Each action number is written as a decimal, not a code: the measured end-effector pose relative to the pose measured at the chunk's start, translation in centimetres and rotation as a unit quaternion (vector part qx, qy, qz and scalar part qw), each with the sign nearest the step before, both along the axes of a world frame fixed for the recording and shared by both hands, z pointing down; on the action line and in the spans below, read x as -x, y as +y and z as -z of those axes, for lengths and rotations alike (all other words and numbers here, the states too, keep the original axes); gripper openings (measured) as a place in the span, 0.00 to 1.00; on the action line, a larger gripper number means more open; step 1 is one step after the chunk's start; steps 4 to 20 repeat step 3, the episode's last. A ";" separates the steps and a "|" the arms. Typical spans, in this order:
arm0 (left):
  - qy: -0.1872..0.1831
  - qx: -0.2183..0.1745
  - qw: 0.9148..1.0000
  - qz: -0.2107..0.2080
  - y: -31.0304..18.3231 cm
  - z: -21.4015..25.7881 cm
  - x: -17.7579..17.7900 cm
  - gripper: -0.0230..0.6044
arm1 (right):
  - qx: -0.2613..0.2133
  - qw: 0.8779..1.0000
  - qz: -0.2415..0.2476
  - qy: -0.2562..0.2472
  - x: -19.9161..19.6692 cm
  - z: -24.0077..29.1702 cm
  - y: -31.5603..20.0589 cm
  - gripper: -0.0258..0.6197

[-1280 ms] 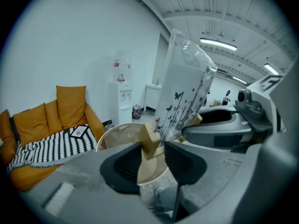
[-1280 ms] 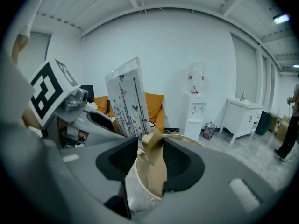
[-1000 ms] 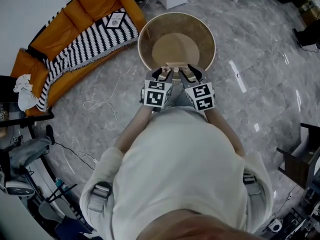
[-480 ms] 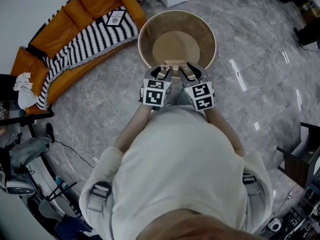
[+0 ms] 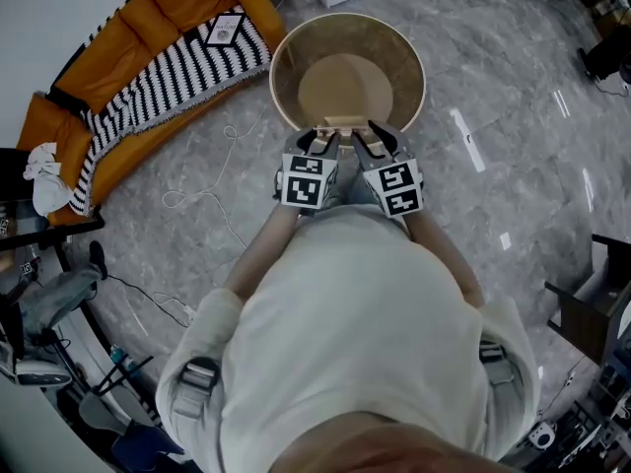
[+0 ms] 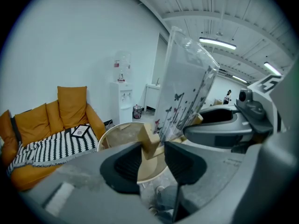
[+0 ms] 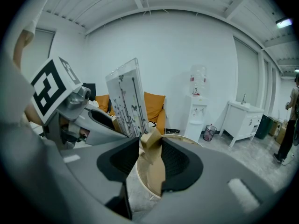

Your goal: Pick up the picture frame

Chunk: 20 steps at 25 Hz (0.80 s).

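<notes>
The picture frame is a clear panel (image 6: 187, 87) printed with butterflies and flower stems, standing upright in a pale wooden base (image 5: 344, 123). Both grippers hold that base from the near side, over the near rim of a round wooden table (image 5: 347, 77). My left gripper (image 5: 322, 144) has the left end block (image 6: 150, 141) between its pads. Around the right end block (image 7: 150, 139) sits my right gripper (image 5: 367, 141), with the panel (image 7: 127, 101) rising to the left in the right gripper view. In both gripper views the block fills the gap between the jaws.
An orange sofa (image 5: 148, 28) with a striped blanket (image 5: 168, 77) and a small framed picture (image 5: 225, 29) stands at the left. A cable (image 5: 212, 190) lies on the marble floor. A water dispenser (image 7: 197, 101) and a white cabinet (image 7: 243, 120) stand behind the table.
Both grippers and the frame keep their places over the table's near rim. Only the head view has shifted slightly.
</notes>
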State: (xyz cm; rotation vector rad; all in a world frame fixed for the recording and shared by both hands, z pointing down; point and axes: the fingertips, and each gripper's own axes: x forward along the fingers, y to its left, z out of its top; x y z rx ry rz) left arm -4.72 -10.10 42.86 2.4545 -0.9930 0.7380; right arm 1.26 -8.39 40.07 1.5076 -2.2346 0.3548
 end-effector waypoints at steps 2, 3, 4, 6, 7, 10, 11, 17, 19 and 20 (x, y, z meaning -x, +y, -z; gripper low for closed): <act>0.000 0.001 1.000 0.000 -0.1 -0.1 -0.1 0.28 | 0.001 1.000 0.000 -0.001 -0.1 -0.1 -0.1 0.27; 0.000 0.001 1.000 -0.001 -0.1 -0.1 -0.1 0.28 | 0.002 1.000 0.000 -0.001 -0.1 -0.2 -0.1 0.27; 0.000 0.001 1.000 -0.001 -0.1 -0.1 -0.1 0.28 | 0.002 1.000 0.000 -0.001 -0.1 -0.2 -0.1 0.27; 0.000 0.001 1.000 -0.001 -0.1 -0.1 -0.1 0.28 | 0.002 1.000 0.000 -0.001 -0.1 -0.2 -0.1 0.27; 0.000 0.001 1.000 -0.001 -0.1 -0.1 -0.1 0.28 | 0.002 1.000 0.000 -0.001 -0.1 -0.2 -0.1 0.27; 0.000 0.001 1.000 -0.001 -0.1 -0.1 -0.1 0.28 | 0.002 1.000 0.000 -0.001 -0.1 -0.2 -0.1 0.27; 0.000 0.001 1.000 -0.001 -0.1 -0.1 -0.1 0.28 | 0.002 1.000 0.000 -0.001 -0.1 -0.2 -0.1 0.27; 0.000 0.001 1.000 -0.001 -0.1 -0.1 -0.1 0.28 | 0.002 1.000 0.000 -0.001 -0.1 -0.2 -0.1 0.27; 0.000 0.001 1.000 -0.001 -0.1 -0.1 -0.1 0.28 | 0.002 1.000 0.000 -0.001 -0.1 -0.2 -0.1 0.27; 0.000 0.001 1.000 -0.001 -0.1 -0.1 -0.1 0.28 | 0.002 1.000 0.000 -0.001 -0.1 -0.2 -0.1 0.27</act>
